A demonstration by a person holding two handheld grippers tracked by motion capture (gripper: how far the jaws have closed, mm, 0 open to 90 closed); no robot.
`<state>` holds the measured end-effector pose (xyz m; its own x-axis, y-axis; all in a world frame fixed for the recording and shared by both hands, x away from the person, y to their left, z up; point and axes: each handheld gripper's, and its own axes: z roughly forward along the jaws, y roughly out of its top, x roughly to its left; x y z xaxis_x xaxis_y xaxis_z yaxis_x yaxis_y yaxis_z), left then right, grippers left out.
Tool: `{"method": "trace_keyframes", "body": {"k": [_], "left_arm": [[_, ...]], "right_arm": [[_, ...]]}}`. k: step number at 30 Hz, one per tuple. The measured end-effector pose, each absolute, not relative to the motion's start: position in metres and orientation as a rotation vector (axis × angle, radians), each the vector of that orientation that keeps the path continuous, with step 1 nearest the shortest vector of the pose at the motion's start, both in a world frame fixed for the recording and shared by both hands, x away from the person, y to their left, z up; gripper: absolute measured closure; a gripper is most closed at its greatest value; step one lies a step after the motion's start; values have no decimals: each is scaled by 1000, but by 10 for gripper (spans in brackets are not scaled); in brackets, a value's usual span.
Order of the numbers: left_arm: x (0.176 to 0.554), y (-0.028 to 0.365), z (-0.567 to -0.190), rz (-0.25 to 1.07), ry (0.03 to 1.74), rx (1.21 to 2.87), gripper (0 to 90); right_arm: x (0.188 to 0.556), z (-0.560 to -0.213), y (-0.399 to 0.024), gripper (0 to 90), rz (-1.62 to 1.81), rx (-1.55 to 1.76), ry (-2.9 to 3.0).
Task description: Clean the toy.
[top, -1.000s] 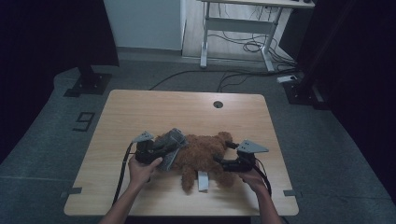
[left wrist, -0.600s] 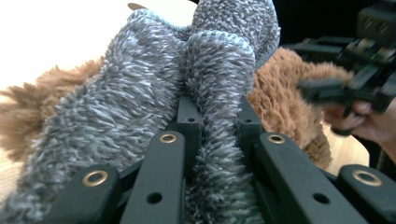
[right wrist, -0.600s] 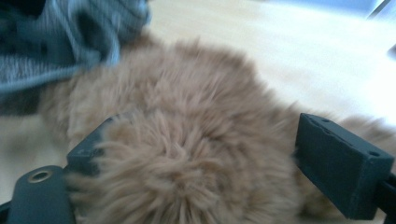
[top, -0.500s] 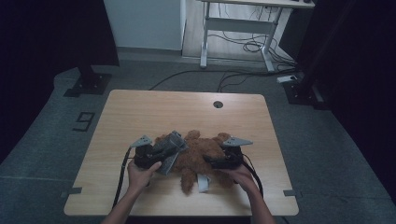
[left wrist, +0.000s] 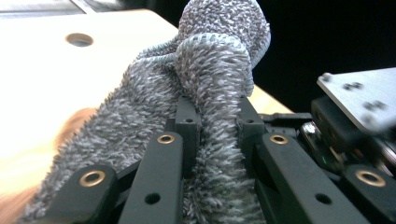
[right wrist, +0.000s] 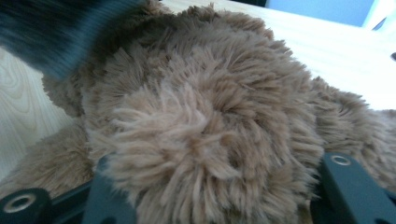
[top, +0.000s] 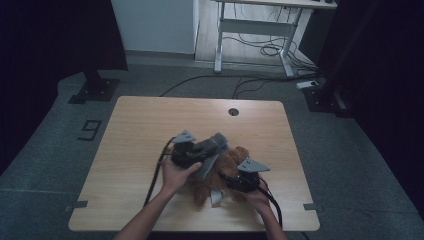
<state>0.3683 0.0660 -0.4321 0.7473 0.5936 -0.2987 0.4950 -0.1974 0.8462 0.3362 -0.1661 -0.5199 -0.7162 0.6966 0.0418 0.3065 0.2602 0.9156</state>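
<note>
Compared with a second ago, both hands have drawn in toward the middle of the counter (top: 150, 130): the left gripper (top: 200, 152) has lifted a grey fuzzy cloth (top: 212, 150) up and across over the brown plush toy (top: 227, 167), and the right gripper (top: 240, 180) has come in from the toy's right side onto its body.

In the left gripper view, the jaws are clamped tight on a bunched fold of the grey cloth (left wrist: 210, 93), which rises out between them in a thick roll. The right gripper's jaws have just been closing; in the right gripper view, brown fur (right wrist: 201, 116) bulges between and over them, and they appear to press on the toy.

The plush toy lies near the front middle of the counter, between the two hands, with a small pale tag (top: 216, 196) hanging at its near edge. Its long axis seems to run roughly left to right. Its fur is long, shaggy and tan-brown. The cloth is short-piled, ribbed and grey, draped partly over the toy's left end.

What matters next, as I judge it: the cloth sits above and left of the toy, so the left hand carries it while the right hand steadies the toy from its own side.
</note>
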Motion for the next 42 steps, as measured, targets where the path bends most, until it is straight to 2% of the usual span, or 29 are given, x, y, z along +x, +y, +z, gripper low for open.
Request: {"method": "trace_keyframes", "body": {"k": [1,4,10,14,19,29,38,42], "left_arm": [[375,43,-434,113,839,1888,761],[385,21,-444,114,871,1930,751],[387,25,-460,91,910,1949,764],[384,43,-458,165,944,1956,766],[372,90,-460,225,965,1900,768],[366,174,-472,233,1093,1760,771],[362,206,-498,248,1198,1748,778],[363,213,-508,182,1226,1745,779]], "right_arm": [[334,-520,-165,473,1437,902,2157],[328,-522,-162,483,1412,851,2125],[323,-525,-159,495,1378,819,2107],[322,-525,-158,498,1371,809,2103],[319,-526,-159,505,1376,804,2085],[318,-528,-160,503,1394,799,2070],[319,-529,-161,502,1398,804,2066],[319,-529,-161,502,1403,805,2066]]}}
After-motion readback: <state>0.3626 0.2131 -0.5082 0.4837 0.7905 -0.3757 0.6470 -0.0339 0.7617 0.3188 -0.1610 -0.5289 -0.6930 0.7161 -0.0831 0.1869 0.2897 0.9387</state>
